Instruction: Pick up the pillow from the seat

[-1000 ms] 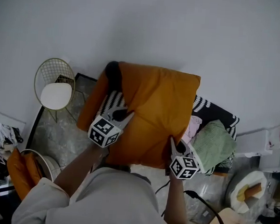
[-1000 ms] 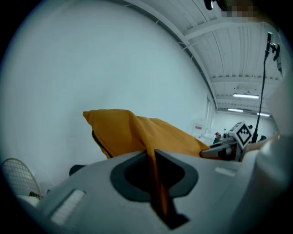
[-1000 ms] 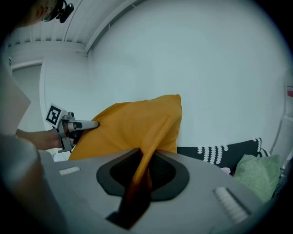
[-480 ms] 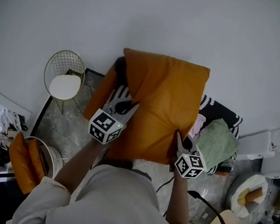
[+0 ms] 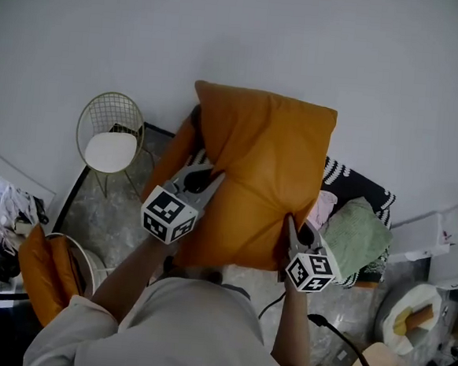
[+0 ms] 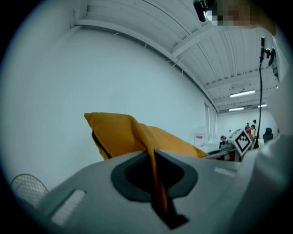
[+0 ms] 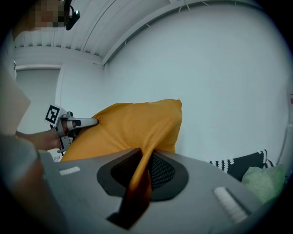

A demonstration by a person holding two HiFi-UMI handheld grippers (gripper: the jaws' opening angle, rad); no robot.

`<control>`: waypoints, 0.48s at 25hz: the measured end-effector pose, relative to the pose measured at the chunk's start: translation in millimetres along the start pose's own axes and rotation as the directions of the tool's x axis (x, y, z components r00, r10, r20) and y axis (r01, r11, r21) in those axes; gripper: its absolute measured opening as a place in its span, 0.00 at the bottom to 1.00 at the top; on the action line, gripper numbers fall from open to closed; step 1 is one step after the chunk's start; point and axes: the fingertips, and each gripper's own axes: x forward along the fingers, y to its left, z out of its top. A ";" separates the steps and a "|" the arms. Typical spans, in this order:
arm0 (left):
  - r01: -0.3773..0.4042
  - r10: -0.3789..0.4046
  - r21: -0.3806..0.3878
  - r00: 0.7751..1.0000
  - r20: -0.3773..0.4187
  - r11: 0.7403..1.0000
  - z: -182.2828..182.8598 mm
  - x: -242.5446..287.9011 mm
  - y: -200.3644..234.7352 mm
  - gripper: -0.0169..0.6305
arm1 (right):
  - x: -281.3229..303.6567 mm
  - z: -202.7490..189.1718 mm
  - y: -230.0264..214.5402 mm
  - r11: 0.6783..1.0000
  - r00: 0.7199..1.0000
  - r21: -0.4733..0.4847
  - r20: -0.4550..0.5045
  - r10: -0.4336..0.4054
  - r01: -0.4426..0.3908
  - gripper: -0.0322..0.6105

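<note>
The orange fabric pillow lies between the left gripper and the right gripper; a round wire chair stands left.

Both arms reach forward, with the left gripper and right gripper nearly level, each clamped on the pillow.

A staged home corner inside a big industrial hall. A wire chair and a black-and-white throw sit by a bare white wall. Overhead is a ribbed ceiling with strip lights.
</note>
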 end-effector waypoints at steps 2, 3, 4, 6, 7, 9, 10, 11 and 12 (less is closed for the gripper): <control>0.013 -0.013 0.006 1.000 0.005 1.000 6.6 -5.5 4.7 0.06 | 2.1 5.2 8.0 1.000 1.000 -0.004 0.009 -0.013 0.013 0.14; 0.021 -0.021 0.008 1.000 0.007 1.000 9.6 -9.0 7.2 0.06 | 2.6 7.2 13.1 1.000 1.000 -0.004 0.012 -0.021 0.021 0.14; 0.029 -0.029 0.010 1.000 0.008 1.000 12.5 -12.7 10.2 0.06 | 3.1 8.9 18.9 1.000 1.000 -0.002 0.015 -0.027 0.027 0.14; 0.042 -0.043 0.015 0.999 0.013 0.999 18.8 -18.9 17.9 0.06 | 5.6 12.8 29.5 0.999 0.999 0.003 0.027 -0.035 0.035 0.14; 0.047 -0.047 0.019 0.999 0.017 0.999 21.8 -21.2 21.7 0.06 | 7.5 14.8 33.7 0.999 0.999 0.006 0.034 -0.038 0.038 0.14; 0.054 -0.054 0.026 0.998 0.022 0.998 25.4 -25.7 27.1 0.06 | 9.7 17.1 40.9 0.999 0.998 0.009 0.042 -0.044 0.044 0.14; 0.057 -0.057 0.028 0.998 0.023 0.998 26.2 -27.6 29.5 0.06 | 10.4 17.8 44.0 0.999 0.998 0.010 0.044 -0.048 0.048 0.14; 0.060 -0.060 0.029 0.998 0.024 0.998 26.8 -29.1 32.2 0.06 | 11.7 18.7 46.6 0.999 0.998 0.009 0.045 -0.052 0.051 0.14; 0.063 -0.063 0.029 0.998 0.025 0.998 27.3 -30.1 35.4 0.06 | 13.6 19.7 48.9 0.999 0.997 0.008 0.047 -0.054 0.054 0.14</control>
